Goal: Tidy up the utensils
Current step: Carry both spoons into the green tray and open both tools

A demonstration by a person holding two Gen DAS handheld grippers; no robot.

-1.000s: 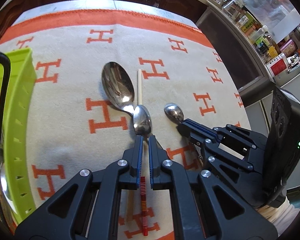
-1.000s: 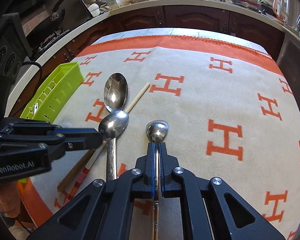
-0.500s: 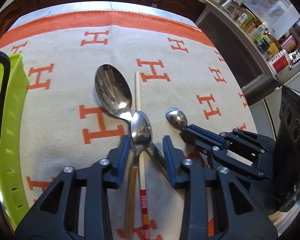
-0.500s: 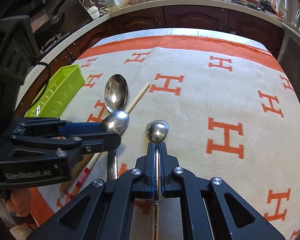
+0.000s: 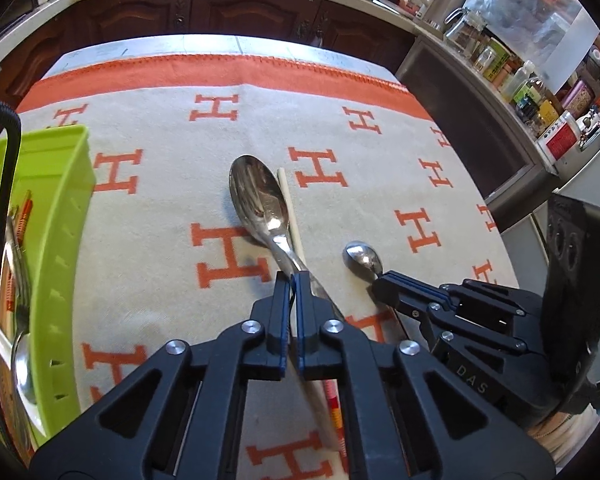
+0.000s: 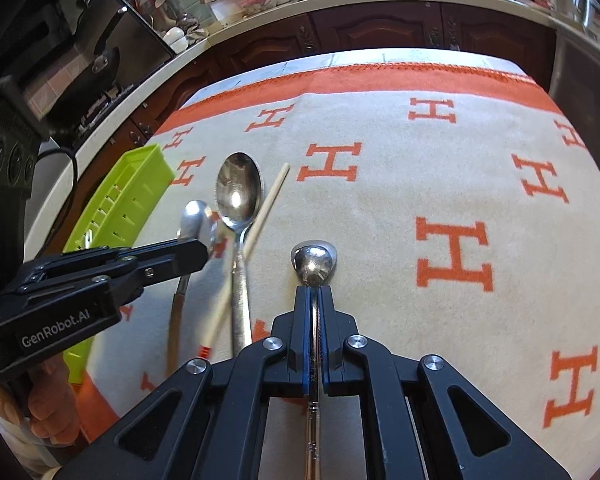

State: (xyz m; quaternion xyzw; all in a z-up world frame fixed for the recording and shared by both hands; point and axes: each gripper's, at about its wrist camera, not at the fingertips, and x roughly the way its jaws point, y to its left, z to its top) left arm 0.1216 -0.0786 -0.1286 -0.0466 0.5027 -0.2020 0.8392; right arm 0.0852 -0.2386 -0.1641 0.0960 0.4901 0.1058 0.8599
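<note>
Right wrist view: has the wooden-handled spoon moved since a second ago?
Yes. The wooden-handled spoon, gripped by the left gripper, went left: off the large spoon's neck, now beside its bowl.

We read "GenRobot.AI" in white on the black body of the left gripper (image 6: 204,254), seen from the right wrist. From the left wrist, we make out "DAS" in faint raised letters on the right gripper (image 5: 374,286). Orange "H" letters repeat all over the cream cloth (image 5: 172,216). Labels on the counter jars (image 5: 496,60) are too small to read.
</note>
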